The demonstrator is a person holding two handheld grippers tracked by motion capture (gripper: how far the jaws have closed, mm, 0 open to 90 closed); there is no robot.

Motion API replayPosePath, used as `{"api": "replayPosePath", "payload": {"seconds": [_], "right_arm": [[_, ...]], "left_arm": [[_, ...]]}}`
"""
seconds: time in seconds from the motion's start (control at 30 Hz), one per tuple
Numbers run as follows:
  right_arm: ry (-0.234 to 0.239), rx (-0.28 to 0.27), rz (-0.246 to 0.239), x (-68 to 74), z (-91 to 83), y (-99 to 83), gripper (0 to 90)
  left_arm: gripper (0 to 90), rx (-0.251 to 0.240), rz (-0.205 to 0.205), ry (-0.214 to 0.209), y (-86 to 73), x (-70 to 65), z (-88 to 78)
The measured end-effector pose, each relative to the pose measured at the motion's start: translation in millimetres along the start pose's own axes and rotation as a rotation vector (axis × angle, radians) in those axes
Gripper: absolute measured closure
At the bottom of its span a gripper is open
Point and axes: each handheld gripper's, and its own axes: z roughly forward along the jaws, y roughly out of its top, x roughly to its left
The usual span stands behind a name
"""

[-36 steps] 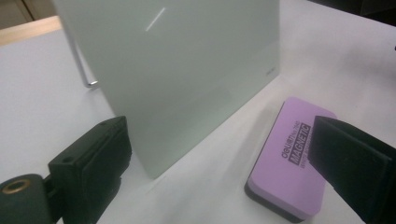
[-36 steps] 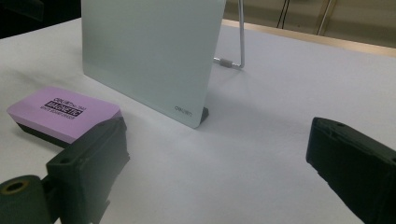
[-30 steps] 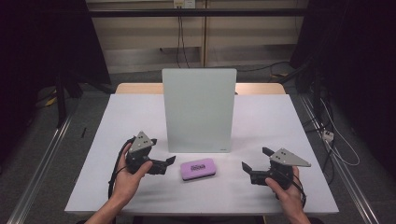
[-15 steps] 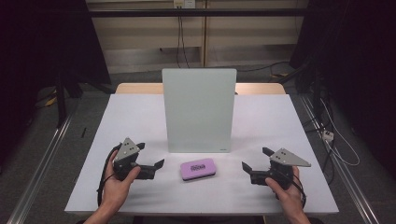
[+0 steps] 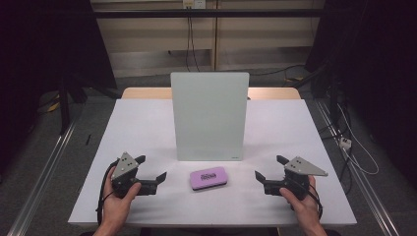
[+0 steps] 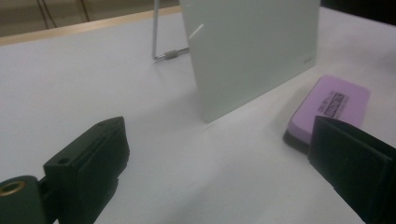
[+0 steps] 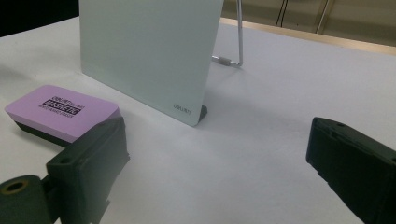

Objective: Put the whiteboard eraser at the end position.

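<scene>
Currently 2 grippers sit low over the white surface point(image 5: 147, 123), one at each side of a purple eraser point(image 5: 209, 177). The left gripper point(image 5: 150, 171) is held in the person's left hand point(image 5: 118, 204), its jaws standing apart with nothing between them; in the left gripper view the eraser point(image 6: 329, 106) lies just beyond the right-hand jaw, not touched. The right gripper point(image 5: 269, 170) is held in the right hand point(image 5: 301, 206), its jaws likewise spread wide and empty, and in the right gripper view the eraser point(image 7: 63, 111) lies just past the left-hand jaw. The eraser rests flat, label side up, near the front edge of the surface, between the 2 grippers and apart from both. Just behind it stands a pale green board point(image 5: 209, 115), upright and propped by a thin metal stand point(image 7: 236, 51) at its back. The eraser lies close to the foot of the board without touching it.
</scene>
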Motion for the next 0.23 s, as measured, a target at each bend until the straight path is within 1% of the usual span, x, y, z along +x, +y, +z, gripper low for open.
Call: {"api": "replayPosePath", "payload": {"seconds": [0.03, 0.07, 0.13, 0.17, 0.23], "right_arm": [[-0.001, 0.0, 0.003, -0.3, -0.1, -0.1, 5.3], [-0.001, 0.0, 0.005, -0.7, -0.2, -0.1, 5.3], [0.0, 0.002, 0.01, -1.1, 0.3, -0.3, 5.3], [0.0, 0.001, 0.011, -1.1, 0.6, -0.2, 5.3], [0.002, 0.002, 0.006, -1.0, 1.1, 0.0, 5.3]], "left_arm": [[5.1, -0.003, -0.011, -0.005, -0.2, 1.0, 0.3], [5.0, -0.007, -0.024, -0.002, -0.4, 1.0, 0.8], [5.0, -0.011, -0.021, 0.014, -0.2, 1.0, 0.7], [5.0, -0.012, -0.026, 0.012, 0.0, 0.9, 0.6], [5.0, -0.018, -0.02, 0.009, 0.9, 2.1, -0.1]]}}
